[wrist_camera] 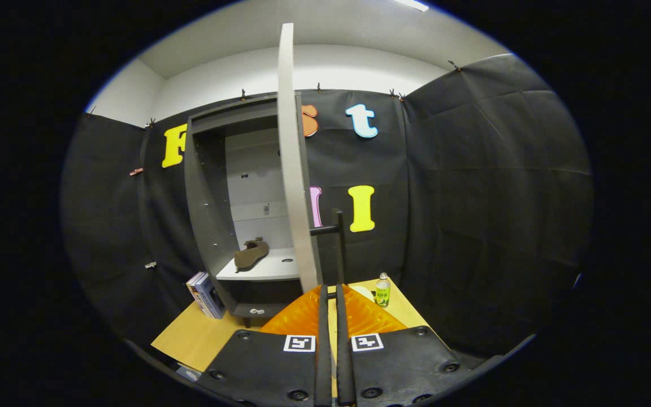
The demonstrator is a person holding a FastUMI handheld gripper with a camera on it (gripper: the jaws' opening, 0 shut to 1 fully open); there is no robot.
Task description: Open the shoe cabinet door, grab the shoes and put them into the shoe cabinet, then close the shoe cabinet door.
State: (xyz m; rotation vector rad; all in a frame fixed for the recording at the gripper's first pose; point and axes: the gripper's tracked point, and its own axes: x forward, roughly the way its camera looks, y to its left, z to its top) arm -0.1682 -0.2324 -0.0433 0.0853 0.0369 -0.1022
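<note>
The grey shoe cabinet [207,203] stands open against the booth wall. Its pale door [294,169] is swung out towards me and I see it edge-on. A brown shoe [251,253] lies on the white shelf [263,272] inside, left of the door. The door's thin black bar handle [339,243] runs upright just ahead of my fingers. My gripper [332,289] is nearly closed, and the handle's lower end comes down between the fingertips, which appear to pinch it.
The cabinet stands on a wooden tabletop [190,339]. Some books [205,294] lean by its left foot. A green-labelled bottle [382,290] stands right of the handle. An orange ribbed object [303,319] lies under my fingers. Black cloth walls close in on both sides.
</note>
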